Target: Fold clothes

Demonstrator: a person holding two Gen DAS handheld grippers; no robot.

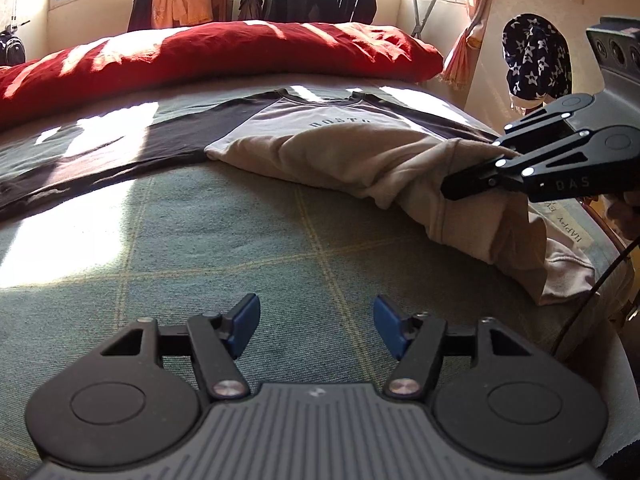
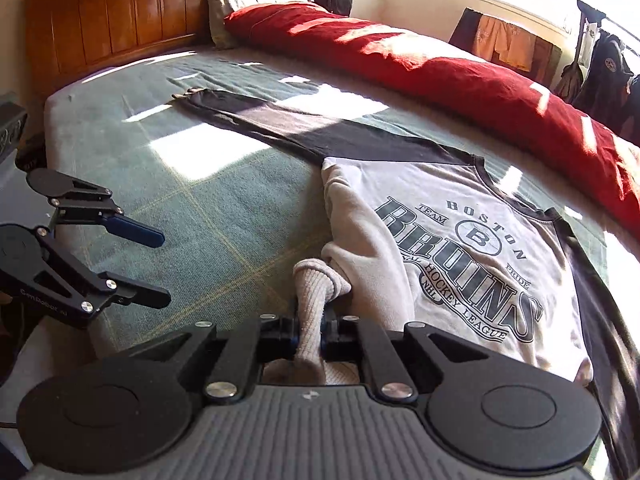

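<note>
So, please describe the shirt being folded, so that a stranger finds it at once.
On the green checked bedspread, before the red duvet, lies a grey shirt with black sleeves. Only it carries "Boston Bruins" lettering; the right gripper pinches its hem.

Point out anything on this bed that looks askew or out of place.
The Boston Bruins shirt is not flat: its lower part is bunched into a thick roll where the right gripper pinches the fabric. One black sleeve lies stretched straight across the green plaid bedspread. Nothing looks damaged.
</note>
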